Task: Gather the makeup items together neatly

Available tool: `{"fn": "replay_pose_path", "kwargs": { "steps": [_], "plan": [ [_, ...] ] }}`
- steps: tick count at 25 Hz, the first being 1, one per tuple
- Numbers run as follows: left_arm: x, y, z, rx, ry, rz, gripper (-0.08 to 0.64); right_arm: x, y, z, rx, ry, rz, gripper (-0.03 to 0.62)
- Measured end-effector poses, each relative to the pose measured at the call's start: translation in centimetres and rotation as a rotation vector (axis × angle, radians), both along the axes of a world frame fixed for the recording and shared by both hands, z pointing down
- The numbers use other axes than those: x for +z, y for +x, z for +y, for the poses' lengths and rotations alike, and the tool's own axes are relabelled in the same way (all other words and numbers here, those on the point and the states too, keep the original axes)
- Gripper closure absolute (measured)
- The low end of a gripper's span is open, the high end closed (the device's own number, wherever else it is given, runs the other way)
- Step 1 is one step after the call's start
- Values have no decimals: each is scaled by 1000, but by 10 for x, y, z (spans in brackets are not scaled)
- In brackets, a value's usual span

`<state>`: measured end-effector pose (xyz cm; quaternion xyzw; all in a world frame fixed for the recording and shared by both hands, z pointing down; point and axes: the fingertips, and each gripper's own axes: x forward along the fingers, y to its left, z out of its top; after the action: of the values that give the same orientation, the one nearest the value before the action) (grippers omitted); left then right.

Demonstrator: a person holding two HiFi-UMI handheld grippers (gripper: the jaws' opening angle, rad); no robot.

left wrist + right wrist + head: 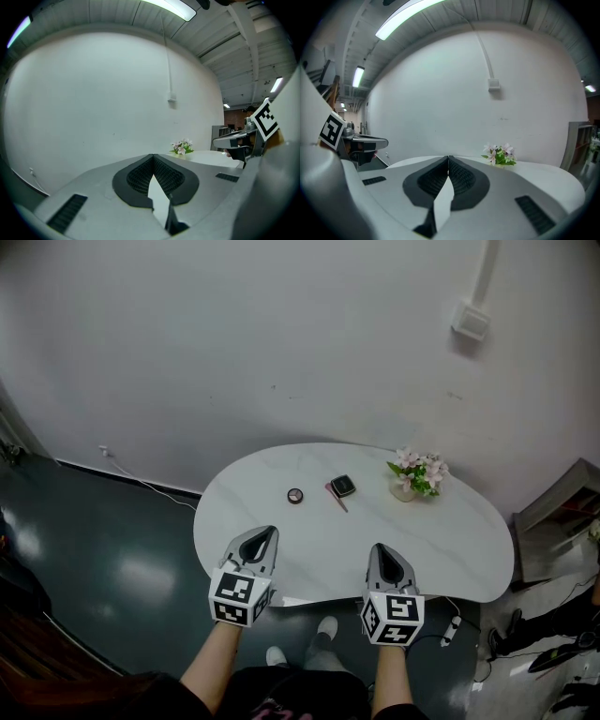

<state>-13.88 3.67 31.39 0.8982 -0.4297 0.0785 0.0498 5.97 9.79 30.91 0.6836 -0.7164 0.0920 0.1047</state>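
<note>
Over white table (450,549), near edge: jaws together, empty.
Left gripper (270,532) and right gripper (380,549) fully closed, gripping nothing. Round compact (295,495), pink pencil (338,502) and black compact (343,486) lie at table's 12 o'clock; flower pot (405,491) at 2 o'clock.

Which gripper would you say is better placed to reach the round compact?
Probably left: the left gripper is nearer the round compact, almost straight ahead of it; the right gripper is farther off.

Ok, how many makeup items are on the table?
3: a round compact left of the others, a slim pink stick in the middle, and a dark square compact close beside it. None appears hidden.
</note>
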Motion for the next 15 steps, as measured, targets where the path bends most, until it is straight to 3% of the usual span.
{"fn": "replay_pose_path", "kwargs": {
  "steps": [15],
  "plan": [
    [32, 68, -101, -108, -80, -86, 549, 42, 69, -123, -145, -66, -70, 529]
  ]
}}
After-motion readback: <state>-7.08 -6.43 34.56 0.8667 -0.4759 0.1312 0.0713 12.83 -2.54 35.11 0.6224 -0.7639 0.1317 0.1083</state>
